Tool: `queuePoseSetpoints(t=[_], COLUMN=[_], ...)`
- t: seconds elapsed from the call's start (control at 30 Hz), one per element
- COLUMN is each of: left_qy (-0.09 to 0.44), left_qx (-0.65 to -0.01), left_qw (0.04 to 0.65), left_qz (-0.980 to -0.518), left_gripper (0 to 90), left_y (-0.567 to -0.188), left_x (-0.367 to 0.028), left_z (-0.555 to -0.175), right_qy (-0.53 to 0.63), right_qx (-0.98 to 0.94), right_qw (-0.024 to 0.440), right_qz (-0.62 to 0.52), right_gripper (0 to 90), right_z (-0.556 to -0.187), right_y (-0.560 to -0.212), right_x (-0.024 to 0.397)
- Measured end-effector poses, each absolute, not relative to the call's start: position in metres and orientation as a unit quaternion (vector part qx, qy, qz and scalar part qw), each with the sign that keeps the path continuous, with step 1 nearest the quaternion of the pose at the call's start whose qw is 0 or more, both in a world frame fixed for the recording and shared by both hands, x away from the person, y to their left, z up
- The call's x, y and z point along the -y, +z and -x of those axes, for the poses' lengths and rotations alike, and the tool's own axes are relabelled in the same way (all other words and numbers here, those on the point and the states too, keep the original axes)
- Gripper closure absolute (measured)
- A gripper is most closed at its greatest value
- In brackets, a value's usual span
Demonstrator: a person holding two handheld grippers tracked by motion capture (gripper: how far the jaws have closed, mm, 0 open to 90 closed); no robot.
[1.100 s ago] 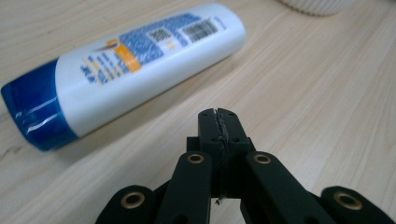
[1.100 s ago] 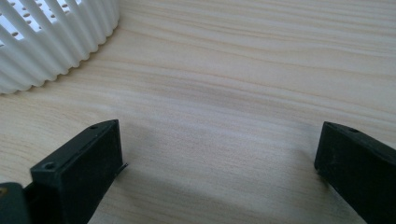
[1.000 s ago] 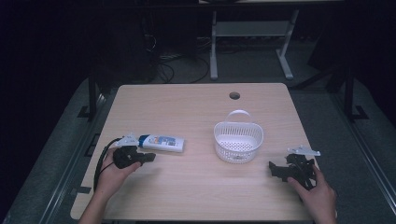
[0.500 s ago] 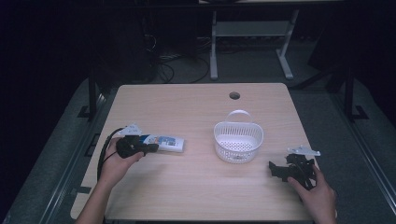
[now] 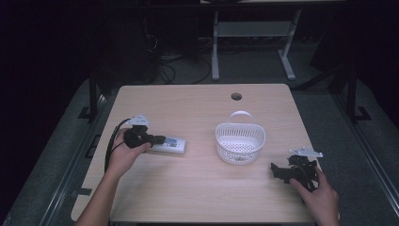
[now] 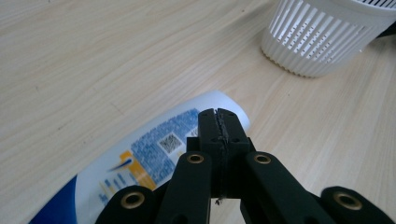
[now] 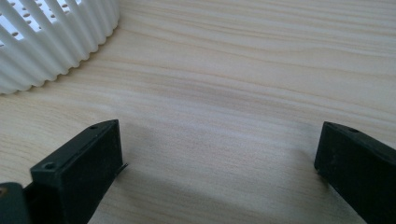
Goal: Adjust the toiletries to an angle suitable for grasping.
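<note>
While the left gripper (image 5: 157, 139) hovers over it with its jaws pressed together and nothing between them, a white and blue tube (image 5: 170, 145) lies flat on the left half of the wooden table (image 5: 197, 113), well apart from the white slatted basket (image 5: 240, 143) near the middle. Seen in the left gripper view, the tube (image 6: 154, 154) has a glossy printed label and a rounded white end pointing toward the basket (image 6: 327, 37). It is likely light, smooth and somewhat slippery, with soft walls that give under pressure, so a hold across the middle of its width looks safest; the jaws would first have to open. At the table's right front, the right gripper (image 5: 282, 172) rests with its jaws spread wide over bare wood, holding nothing; its own view shows the basket's ribbed wall (image 7: 56, 42) nearby. Open tabletop lies between tube and basket. The basket's raised rim and arched handle must be cleared from above, and the table's left edge is near the tube
</note>
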State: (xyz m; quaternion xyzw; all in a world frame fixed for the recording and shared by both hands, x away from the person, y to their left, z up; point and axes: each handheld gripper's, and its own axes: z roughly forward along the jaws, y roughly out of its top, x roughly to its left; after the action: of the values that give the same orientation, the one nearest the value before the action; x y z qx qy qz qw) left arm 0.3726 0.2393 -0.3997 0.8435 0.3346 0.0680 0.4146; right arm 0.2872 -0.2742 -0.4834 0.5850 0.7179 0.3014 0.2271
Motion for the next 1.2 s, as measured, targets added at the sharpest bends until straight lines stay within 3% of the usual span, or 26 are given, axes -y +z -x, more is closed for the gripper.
queuePoseSetpoints(t=[1.2], left_qy=[0.047], left_qx=[-0.363], left_qw=[0.375], left_qz=[-0.852], left_gripper=[90.0], left_y=[-0.439], left_x=[-0.187], left_z=[-0.427], right_qy=[0.301], right_qx=[-0.718], right_qw=[0.227], right_qz=[-0.585], right_gripper=[0.4], right_z=[-0.287], right_y=[-0.483], right_x=[0.274])
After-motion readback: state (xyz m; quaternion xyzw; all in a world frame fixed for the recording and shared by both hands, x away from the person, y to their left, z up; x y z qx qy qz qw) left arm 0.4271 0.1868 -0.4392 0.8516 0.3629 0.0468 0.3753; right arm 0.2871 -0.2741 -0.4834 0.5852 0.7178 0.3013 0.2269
